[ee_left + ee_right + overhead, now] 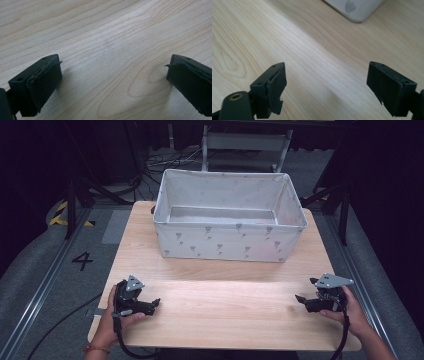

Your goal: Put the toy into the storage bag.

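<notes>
Fabric bin (227, 241) sits at the table's (225, 310) far edge, well apart from both grippers, the left gripper (152, 304) near the front left corner and the right gripper (301, 299) near the front right, each with jaws wide apart and holding nothing.

The table (225, 305) was pale wood with a smooth, faintly sheened finish, its grain running in long lines and oval swirls. On the table's far half, the bin (227, 242) looked like soft matt cloth, off-white with small grey printed motifs, its walls slightly slack. The left gripper (113, 72) and the right gripper (327, 82), near the table's front corners, looked like matt black plastic; their pads (47, 80) seemed rubbery, with rough, frayed edges. Each carried a grey, dull plate (334, 280).
</notes>
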### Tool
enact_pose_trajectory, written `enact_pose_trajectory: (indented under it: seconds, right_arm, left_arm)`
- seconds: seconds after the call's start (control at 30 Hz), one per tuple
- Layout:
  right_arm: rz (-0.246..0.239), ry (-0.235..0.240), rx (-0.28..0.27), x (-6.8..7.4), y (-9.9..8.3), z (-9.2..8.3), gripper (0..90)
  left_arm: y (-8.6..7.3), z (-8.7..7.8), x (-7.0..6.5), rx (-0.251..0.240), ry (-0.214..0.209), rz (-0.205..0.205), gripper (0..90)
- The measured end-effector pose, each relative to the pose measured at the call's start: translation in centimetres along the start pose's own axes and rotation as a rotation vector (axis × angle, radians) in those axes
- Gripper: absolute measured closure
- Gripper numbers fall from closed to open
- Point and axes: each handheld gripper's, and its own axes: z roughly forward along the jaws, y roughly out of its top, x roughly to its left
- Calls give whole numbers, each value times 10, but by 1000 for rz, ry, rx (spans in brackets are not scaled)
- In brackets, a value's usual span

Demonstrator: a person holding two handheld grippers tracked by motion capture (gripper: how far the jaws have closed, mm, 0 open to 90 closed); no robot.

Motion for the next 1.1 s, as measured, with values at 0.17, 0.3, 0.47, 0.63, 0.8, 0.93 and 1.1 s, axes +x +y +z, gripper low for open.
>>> enact_pose_trajectory:
  seconds: [0.17, 0.3, 0.47, 0.63, 0.8, 0.93, 1.1]
  right_arm:
    - [39, 28, -4, 0, -20, 5, 164]
    - [79, 41, -27, 0, -33, 7, 158]
    - [145, 86, -35, -6, -38, 9, 148]
    - [145, 86, -35, -6, -38, 9, 147]
    - [145, 86, -34, -6, -38, 9, 147]
    - [145, 86, -35, -6, -38, 9, 147]
    - [144, 85, -35, -6, -38, 9, 147]
  left_arm:
    - [0, 0, -1, 5, 3, -4, 2]
    - [0, 0, -1, 0, 7, -7, 2]
    - [0, 0, -1, 2, 13, -9, 2]
    - [0, 0, -1, 1, 17, -10, 2]
    - [1, 1, -2, 4, 15, -23, 2]
    - [2, 2, -1, 1, 20, -17, 3]
    - [2, 2, -1, 2, 17, -21, 2]
